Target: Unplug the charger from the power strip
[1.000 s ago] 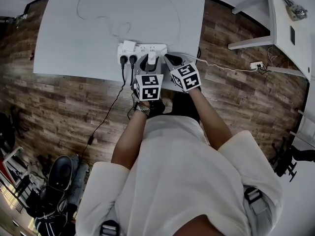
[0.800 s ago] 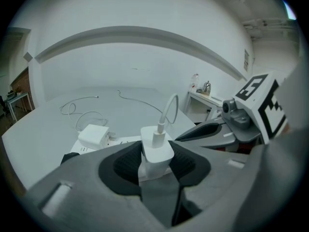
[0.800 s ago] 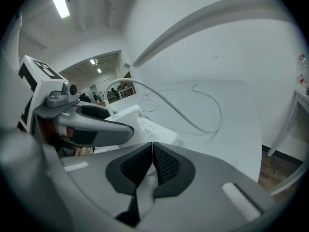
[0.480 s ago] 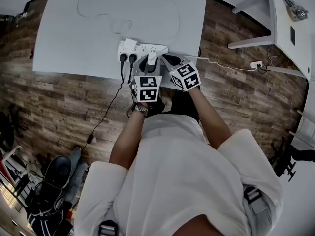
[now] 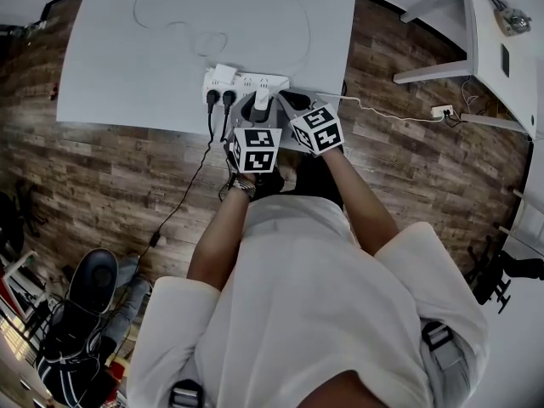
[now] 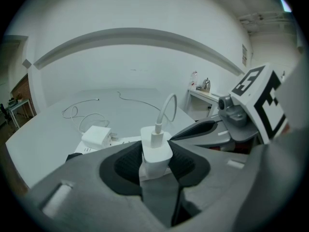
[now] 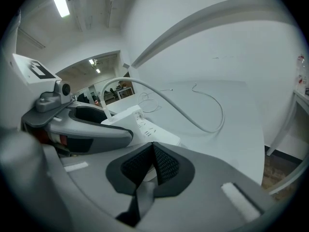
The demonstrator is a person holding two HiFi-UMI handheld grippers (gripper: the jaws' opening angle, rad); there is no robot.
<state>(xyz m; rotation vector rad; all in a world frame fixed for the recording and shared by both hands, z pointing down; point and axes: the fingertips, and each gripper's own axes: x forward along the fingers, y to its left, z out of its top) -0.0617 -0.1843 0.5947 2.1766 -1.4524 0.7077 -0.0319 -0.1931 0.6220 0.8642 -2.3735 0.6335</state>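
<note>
Left gripper (image 6: 155,159): jaws clamped on charger (image 6: 156,149), pads pressing both its sides. Charger upright on strip (image 5: 242,83), right of strip's middle; prongs hidden by jaws. Cable (image 6: 167,108) rises from charger top and loops away over table (image 5: 153,49) beyond strip. Right gripper (image 7: 153,164): jaws closed, tips meeting, nothing between them; sits over strip's right end, just beside left gripper. White adapter (image 5: 223,74) at strip's left end. Two black plugs (image 5: 213,99) at strip's near-left side.

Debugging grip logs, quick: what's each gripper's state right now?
Left gripper: closed on the white charger.
Right gripper: closed, nothing between its jaws.
</note>
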